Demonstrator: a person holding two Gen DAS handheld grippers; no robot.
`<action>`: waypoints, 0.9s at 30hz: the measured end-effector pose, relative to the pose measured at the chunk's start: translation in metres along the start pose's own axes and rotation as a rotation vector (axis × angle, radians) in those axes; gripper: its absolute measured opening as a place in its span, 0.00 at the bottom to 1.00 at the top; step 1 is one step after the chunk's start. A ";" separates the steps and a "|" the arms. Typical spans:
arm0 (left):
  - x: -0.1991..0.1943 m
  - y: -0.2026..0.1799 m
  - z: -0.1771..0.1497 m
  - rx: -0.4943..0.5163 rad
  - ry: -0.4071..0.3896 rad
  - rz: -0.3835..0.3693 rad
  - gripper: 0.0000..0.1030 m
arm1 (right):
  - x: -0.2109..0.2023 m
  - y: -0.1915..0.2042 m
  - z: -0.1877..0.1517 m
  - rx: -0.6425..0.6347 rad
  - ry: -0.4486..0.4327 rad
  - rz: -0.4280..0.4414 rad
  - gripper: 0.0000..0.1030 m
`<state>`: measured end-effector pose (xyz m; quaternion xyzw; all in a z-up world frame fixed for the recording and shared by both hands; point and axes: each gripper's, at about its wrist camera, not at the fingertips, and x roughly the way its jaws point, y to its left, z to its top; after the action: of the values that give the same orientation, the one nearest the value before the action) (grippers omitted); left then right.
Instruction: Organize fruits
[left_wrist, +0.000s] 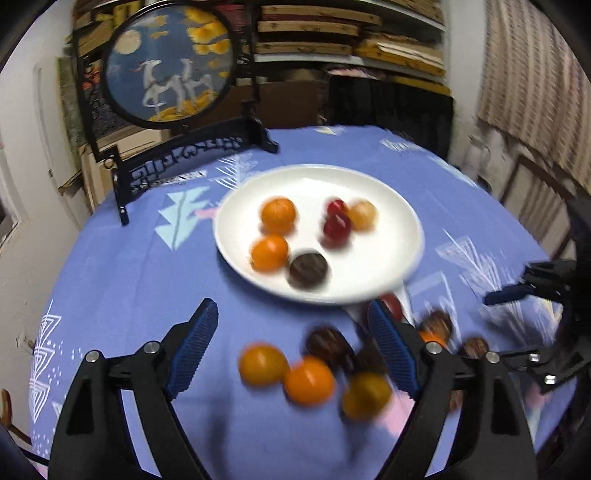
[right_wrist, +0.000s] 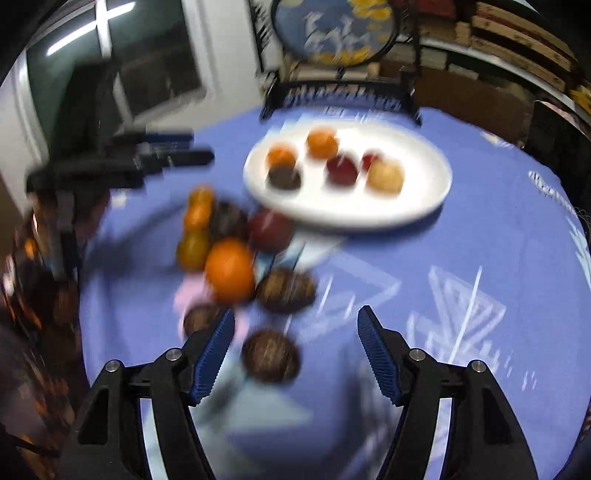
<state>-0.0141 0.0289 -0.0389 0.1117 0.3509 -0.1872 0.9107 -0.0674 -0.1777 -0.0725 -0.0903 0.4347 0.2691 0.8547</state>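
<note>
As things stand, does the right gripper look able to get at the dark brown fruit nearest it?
Probably yes: the right gripper is open, and the dark brown fruit lies on the cloth between its fingers, unobstructed.

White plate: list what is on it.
The white plate holds six fruits: two oranges, two red ones, a pale tan one and a dark brown one. Nothing appears hidden, though blur hides detail.

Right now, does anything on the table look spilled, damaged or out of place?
Nothing spilled or damaged. The plate holds six fruits, while a cluster of loose fruits sits on the tablecloth beside it, unsorted.
</note>
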 end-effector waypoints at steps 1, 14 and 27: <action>-0.005 -0.006 -0.005 0.019 0.002 -0.008 0.79 | 0.003 0.007 -0.005 -0.023 0.012 -0.004 0.67; -0.016 -0.090 -0.050 0.115 0.102 -0.163 0.81 | 0.001 0.023 -0.023 -0.075 0.024 -0.037 0.38; 0.028 -0.105 -0.053 0.047 0.229 -0.147 0.38 | -0.031 -0.005 -0.042 0.045 -0.041 -0.059 0.39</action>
<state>-0.0706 -0.0559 -0.1039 0.1276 0.4553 -0.2477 0.8456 -0.1090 -0.2100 -0.0739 -0.0784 0.4201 0.2355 0.8729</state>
